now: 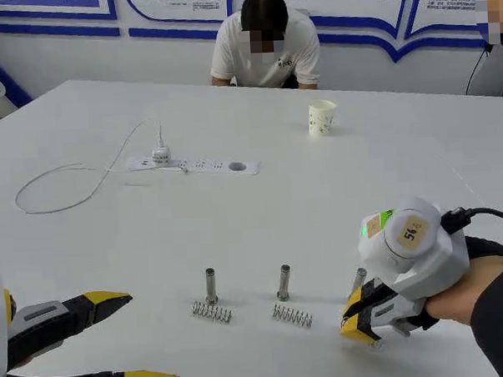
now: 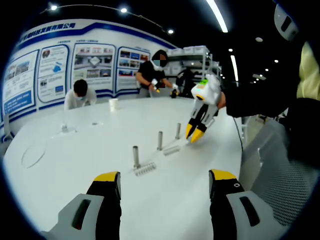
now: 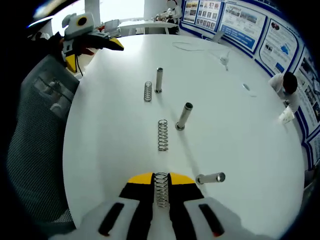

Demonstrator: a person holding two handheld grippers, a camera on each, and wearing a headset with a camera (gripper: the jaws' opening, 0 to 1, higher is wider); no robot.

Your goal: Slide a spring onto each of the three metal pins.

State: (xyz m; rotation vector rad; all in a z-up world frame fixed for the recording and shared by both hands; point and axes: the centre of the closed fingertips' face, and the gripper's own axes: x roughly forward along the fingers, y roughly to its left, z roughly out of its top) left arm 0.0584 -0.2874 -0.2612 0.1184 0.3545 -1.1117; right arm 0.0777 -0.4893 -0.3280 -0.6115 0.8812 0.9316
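Clamping a small coiled steel spring (image 3: pixel 160 190) in my right tongs (image 3: pixel 160 176), I judge the first threading underway: lift it, then stand it over the upright grey metal pin (image 1: pixel 358 279) just beside. My left tongs (image 2: pixel 165 176) gape empty. Beyond, the white counter (image 1: pixel 318 194) lies open; its edge runs near me.

The left tongs (image 1: pixel 151 339) and right tongs (image 3: pixel 161 179) are showing black with yellow tips over a plain white desk (image 1: pixel 318 185), where steel-grey pins (image 1: pixel 284 280) and a silver coiled spring (image 3: pixel 160 192) are gleaming; the white cup (image 1: pixel 322 117) is wearing faint speckles.
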